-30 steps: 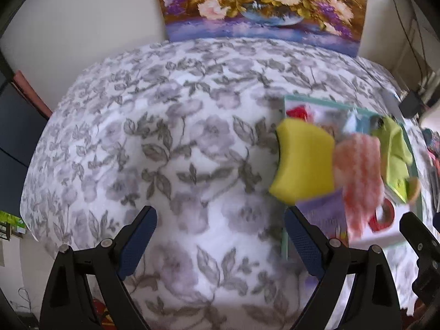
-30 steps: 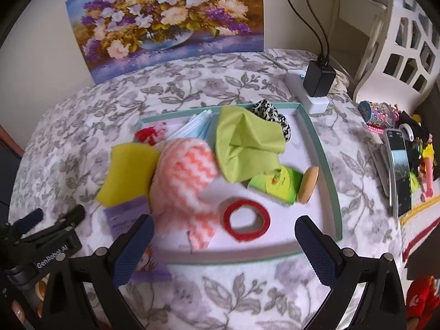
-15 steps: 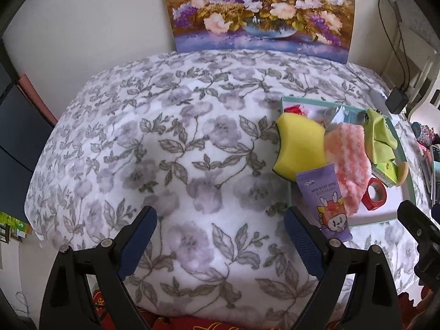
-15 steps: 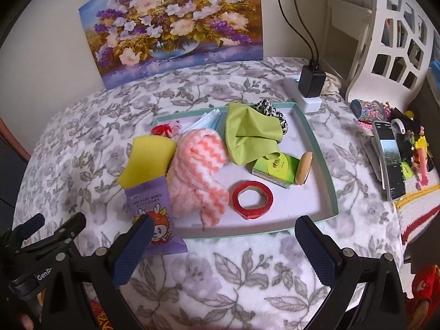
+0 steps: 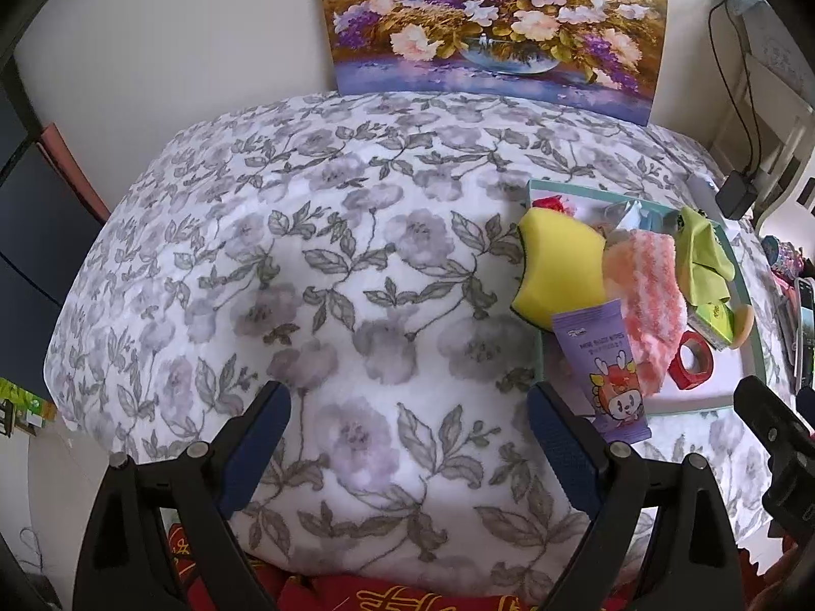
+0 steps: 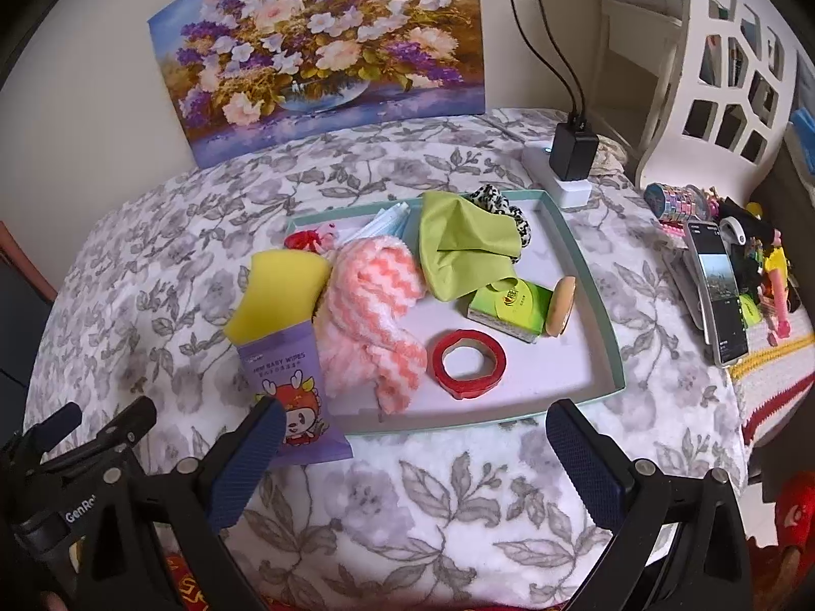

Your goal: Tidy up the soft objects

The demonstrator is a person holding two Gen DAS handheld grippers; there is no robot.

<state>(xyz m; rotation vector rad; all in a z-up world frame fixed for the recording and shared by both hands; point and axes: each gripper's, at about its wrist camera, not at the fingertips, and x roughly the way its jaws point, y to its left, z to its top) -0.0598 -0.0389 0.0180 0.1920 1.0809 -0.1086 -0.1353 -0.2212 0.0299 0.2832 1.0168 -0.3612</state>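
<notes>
Claws, our left (image 5: pixel 407 450) and right (image 6: pixel 415 463), gape empty above the bench; we see the pink towel (image 6: pixel 369 315) ahead in the tray (image 6: pixel 596 275).

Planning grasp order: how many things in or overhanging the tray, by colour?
Yellow: 1, sponge
Purple: 1, baby wipes pack
Pink: 1, fuzzy cloth
Green: 2, cloth, box
Red: 2, tape roll, small item
Total: 7
</notes>
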